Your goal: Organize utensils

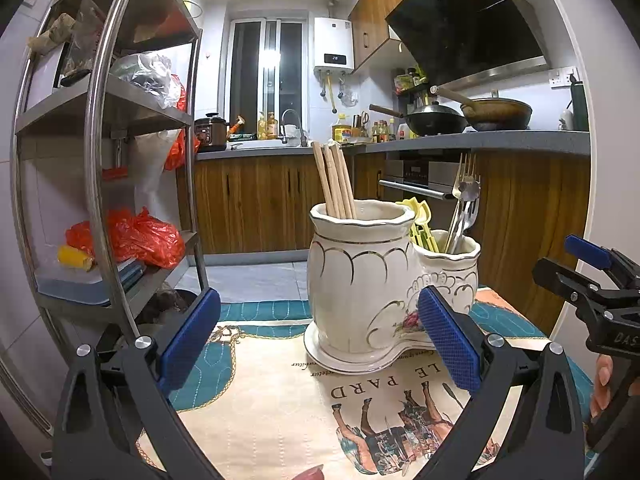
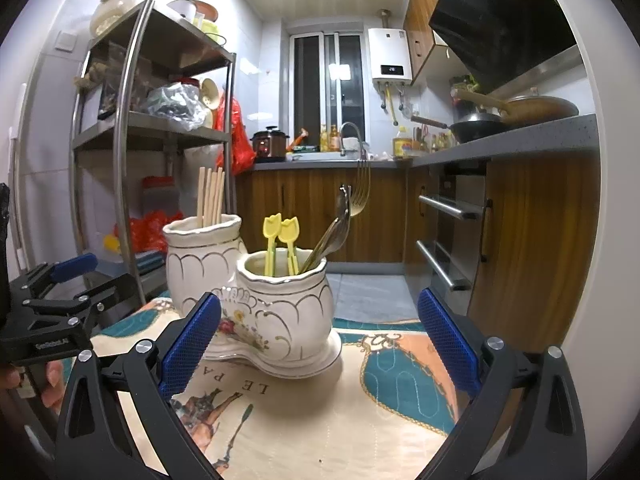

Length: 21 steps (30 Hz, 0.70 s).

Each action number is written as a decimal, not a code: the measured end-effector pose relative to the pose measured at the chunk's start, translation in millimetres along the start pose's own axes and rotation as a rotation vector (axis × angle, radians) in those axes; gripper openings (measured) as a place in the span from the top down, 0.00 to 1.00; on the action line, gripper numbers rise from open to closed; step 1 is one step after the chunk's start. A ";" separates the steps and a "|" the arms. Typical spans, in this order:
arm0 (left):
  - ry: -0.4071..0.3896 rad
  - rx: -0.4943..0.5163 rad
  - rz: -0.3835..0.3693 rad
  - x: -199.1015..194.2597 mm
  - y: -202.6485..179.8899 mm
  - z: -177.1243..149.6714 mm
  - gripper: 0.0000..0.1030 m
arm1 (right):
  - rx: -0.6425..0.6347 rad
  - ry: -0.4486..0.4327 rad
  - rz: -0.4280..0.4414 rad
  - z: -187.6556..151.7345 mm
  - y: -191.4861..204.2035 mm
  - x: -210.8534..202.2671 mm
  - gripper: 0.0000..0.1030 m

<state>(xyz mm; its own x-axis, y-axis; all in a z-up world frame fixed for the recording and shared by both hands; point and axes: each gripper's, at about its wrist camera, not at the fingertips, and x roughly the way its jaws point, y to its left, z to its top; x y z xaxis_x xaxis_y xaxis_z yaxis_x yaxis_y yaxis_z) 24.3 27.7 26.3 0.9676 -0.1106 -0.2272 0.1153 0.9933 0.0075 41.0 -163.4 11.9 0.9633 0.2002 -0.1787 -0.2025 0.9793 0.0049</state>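
Shelving of steel (image 1: 108,120) stands to my left, stacked with red plastic bags (image 1: 132,236) and clutter, and beyond the floor runs a kitchen counter (image 1: 480,140) with two woks (image 1: 436,118), a sink tap (image 1: 294,124) and a rice cooker (image 1: 210,132), all well apart from my work. The surface in front of me wears a printed cloth (image 1: 280,400) in cream and teal with horses and lettering. On it stands the white ceramic holder (image 1: 360,280), two joined pots on one base: the taller pot holds the wooden chopsticks (image 1: 334,178), the shorter one the yellow tulip-topped picks (image 2: 280,232), a fork (image 2: 362,184) and spoons (image 2: 332,236). Nothing lies between my grippers and the holder. My left gripper (image 1: 320,340) is spread wide and holds nothing, with the holder near and just ahead between its fingers. My right gripper (image 2: 320,340) is likewise wide apart and unladen, the shorter pot close ahead, nearer its left finger.
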 end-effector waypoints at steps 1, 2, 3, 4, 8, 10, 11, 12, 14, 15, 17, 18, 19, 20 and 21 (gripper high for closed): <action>0.000 -0.001 0.001 0.1 0.2 0.3 0.05 | 0.000 -0.001 0.000 0.1 0.0 -0.1 0.05; 0.001 0.000 0.001 0.4 0.1 0.3 0.05 | 0.000 -0.001 0.000 0.1 -0.2 -0.1 0.05; 0.001 -0.001 0.002 0.2 0.0 0.3 0.05 | 0.000 -0.001 0.001 0.1 -0.3 0.1 0.05; 0.003 -0.001 0.002 0.3 -0.1 0.3 0.05 | 0.000 -0.001 0.001 0.1 -0.3 -0.1 0.05; 0.003 -0.001 0.001 0.7 -0.4 0.3 0.05 | -0.001 0.000 0.001 0.1 -0.3 0.2 0.05; 0.004 -0.001 0.002 0.9 0.0 0.3 0.05 | 0.000 0.000 0.001 0.2 -0.4 -0.1 0.05; 0.005 -0.001 0.001 0.9 0.0 0.3 0.05 | 0.000 0.000 0.002 0.3 -0.5 -0.1 0.05; 0.004 -0.002 0.002 0.6 0.0 0.3 0.05 | 0.000 0.000 0.001 0.3 -0.5 0.0 0.05; 0.003 -0.001 0.001 0.7 0.1 0.4 0.05 | 0.000 0.001 0.001 0.3 -0.4 0.1 0.05; 0.003 -0.001 0.001 0.7 0.0 0.4 0.05 | -0.001 0.001 0.001 0.4 -0.5 0.0 0.05; 0.004 -0.002 0.001 0.9 0.0 0.4 0.05 | 0.000 0.001 0.002 0.5 -0.5 -0.1 0.05; 0.005 -0.001 0.001 0.9 0.0 0.4 0.05 | 0.000 0.001 0.002 0.5 -0.5 0.0 0.05; 0.005 -0.001 0.002 1.0 -0.1 0.3 0.05 | 0.000 0.000 0.001 0.6 -0.5 -0.2 0.05; 0.005 -0.002 0.001 0.8 0.2 0.5 0.05 | 0.000 0.000 0.001 0.7 -0.5 -0.3 0.05; 0.006 -0.002 0.002 0.8 0.2 0.5 0.05 | 0.000 0.000 0.002 0.8 -0.6 -0.2 0.05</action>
<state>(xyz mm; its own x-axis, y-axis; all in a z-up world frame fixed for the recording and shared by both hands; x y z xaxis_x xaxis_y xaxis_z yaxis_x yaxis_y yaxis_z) 25.2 27.8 26.6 0.9664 -0.1089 -0.2327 0.1134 0.9935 0.0062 41.1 -164.0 12.7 0.9630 0.2018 -0.1787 -0.2042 0.9789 0.0049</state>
